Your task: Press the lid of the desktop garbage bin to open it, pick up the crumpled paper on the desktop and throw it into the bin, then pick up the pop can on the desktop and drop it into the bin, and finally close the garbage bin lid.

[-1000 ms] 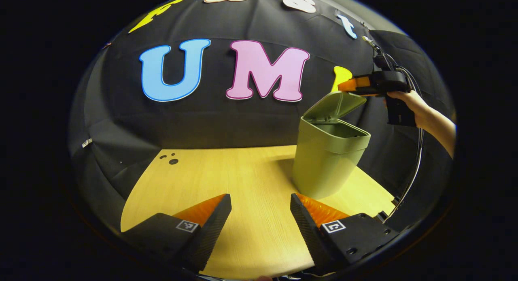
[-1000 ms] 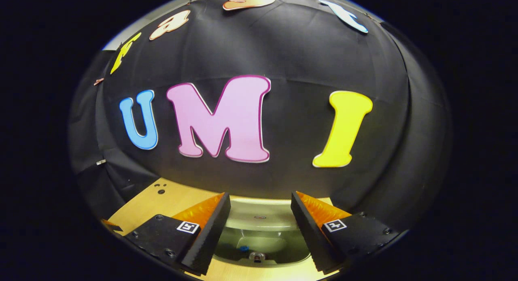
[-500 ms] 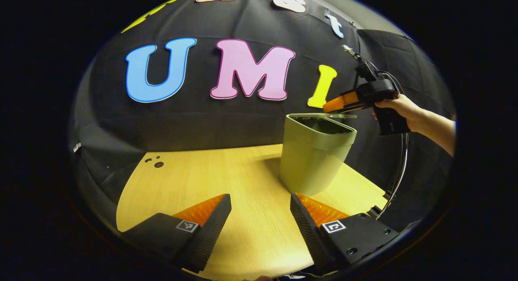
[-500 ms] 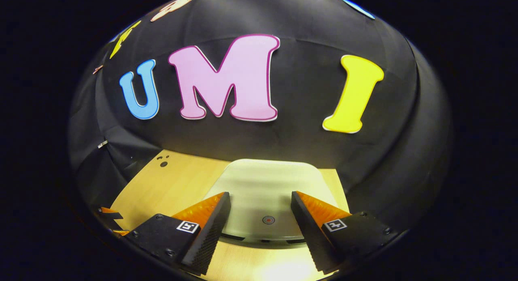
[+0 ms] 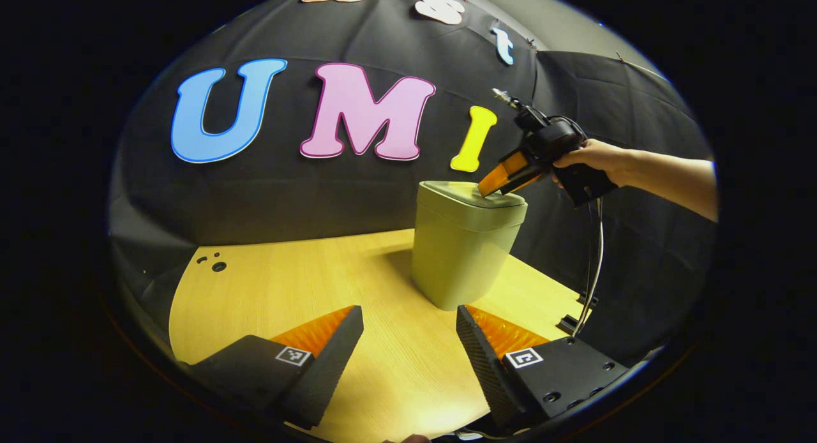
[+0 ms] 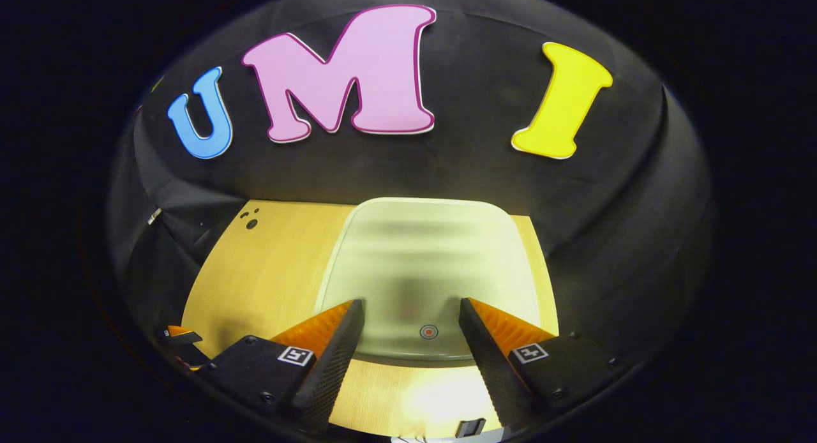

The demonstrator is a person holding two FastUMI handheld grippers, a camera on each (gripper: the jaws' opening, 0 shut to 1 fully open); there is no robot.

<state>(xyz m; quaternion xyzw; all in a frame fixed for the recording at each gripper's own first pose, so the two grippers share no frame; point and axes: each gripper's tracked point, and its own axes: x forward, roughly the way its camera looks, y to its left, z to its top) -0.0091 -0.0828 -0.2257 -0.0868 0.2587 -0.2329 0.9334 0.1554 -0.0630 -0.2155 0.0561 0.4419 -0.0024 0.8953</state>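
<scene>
Where the left gripper view looks across the wooden surface (image 5: 306, 283), the green bin (image 5: 463, 251) stands upright toward the far right side, its lid (image 5: 469, 194) down flat on the rim. Left gripper (image 5: 408, 341) hovers low over the near edge of the surface, fingers apart, nothing between them. Beyond it, the right gripper (image 5: 488, 186) is held by a hand (image 5: 590, 162) coming in from the right; it is tilted down, its tips at the right side of the lid. From this angle I cannot tell whether they touch. A cable (image 5: 593, 264) hangs from that gripper to the edge of the surface.

Right gripper view: the right gripper (image 6: 410, 341) looks down on the lid (image 6: 427, 264), which lies closed and pale under the light. Fingers apart, gripping nothing; they frame the near edge of the lid, where a small red round mark (image 6: 428, 332) sits between them. Wooden surface (image 6: 268, 270) shows left of the bin and in front of it.
</scene>
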